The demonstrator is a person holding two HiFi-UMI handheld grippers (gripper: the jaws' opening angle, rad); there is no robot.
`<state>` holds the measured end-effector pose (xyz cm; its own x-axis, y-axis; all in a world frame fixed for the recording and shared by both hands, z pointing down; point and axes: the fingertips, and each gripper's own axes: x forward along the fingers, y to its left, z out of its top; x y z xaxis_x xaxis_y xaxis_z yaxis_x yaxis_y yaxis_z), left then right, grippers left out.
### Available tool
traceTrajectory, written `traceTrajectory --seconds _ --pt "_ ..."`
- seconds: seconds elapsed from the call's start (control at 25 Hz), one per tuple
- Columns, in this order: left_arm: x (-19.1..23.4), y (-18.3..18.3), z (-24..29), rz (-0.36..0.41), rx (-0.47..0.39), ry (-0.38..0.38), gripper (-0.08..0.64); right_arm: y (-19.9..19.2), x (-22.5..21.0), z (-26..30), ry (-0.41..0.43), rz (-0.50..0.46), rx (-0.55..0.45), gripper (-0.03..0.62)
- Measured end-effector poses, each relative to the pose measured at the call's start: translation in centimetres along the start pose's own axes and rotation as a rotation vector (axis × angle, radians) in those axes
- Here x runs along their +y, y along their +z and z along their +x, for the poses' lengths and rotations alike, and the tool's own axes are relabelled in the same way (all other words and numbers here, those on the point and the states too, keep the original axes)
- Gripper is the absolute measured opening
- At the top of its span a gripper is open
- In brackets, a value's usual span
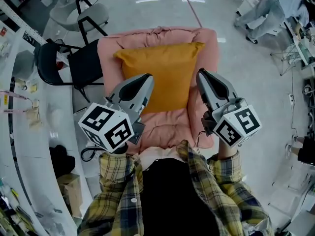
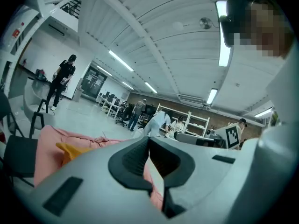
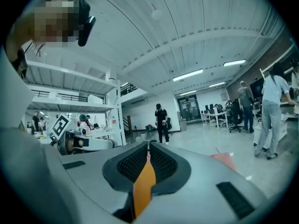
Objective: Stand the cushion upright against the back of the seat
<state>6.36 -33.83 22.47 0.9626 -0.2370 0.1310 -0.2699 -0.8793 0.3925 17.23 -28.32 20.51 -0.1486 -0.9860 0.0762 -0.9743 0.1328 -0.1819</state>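
Observation:
An orange cushion [image 1: 160, 75] leans on the raised back of the pink seat [image 1: 162, 124], its top corners near the seat's back edge. My left gripper [image 1: 145, 77] hovers over the cushion's lower left part, and my right gripper [image 1: 201, 73] hovers by its right edge. In the left gripper view the left gripper [image 2: 149, 138] is shut with nothing between the pads; the cushion [image 2: 70, 149] and seat [image 2: 46, 146] lie low at the left. The right gripper [image 3: 148, 146] is shut too. Orange of the cushion [image 3: 144, 185] shows through the slot under its pads.
A black chair [image 1: 74, 63] stands just left of the seat, with a grey chair [image 1: 91, 14] behind it. A curved white counter [image 1: 29, 146] runs along the left. A person [image 1: 270, 14] bends over at the far right, and others stand across the hall [image 2: 63, 80].

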Motion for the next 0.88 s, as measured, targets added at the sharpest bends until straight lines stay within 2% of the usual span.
traceTrajectory --seconds 0.28,0.6,0.88 --pt "-9.0 -3.3 -2.4 0.052 0.025 -0.026 0.005 0.1 4.0 -8.0 0.048 0.000 -0.028 0.021" --pt "-20.0 -7.4 -6.6 0.069 0.024 -0.036 0.005 0.3 8.5 -19.1 0.073 -0.049 -0.049 0.018" --pt "-25.3 -10.4 -10.9 0.093 0.034 0.016 0.005 -1.2 12.6 -24.7 0.119 -0.065 -0.023 0.018"
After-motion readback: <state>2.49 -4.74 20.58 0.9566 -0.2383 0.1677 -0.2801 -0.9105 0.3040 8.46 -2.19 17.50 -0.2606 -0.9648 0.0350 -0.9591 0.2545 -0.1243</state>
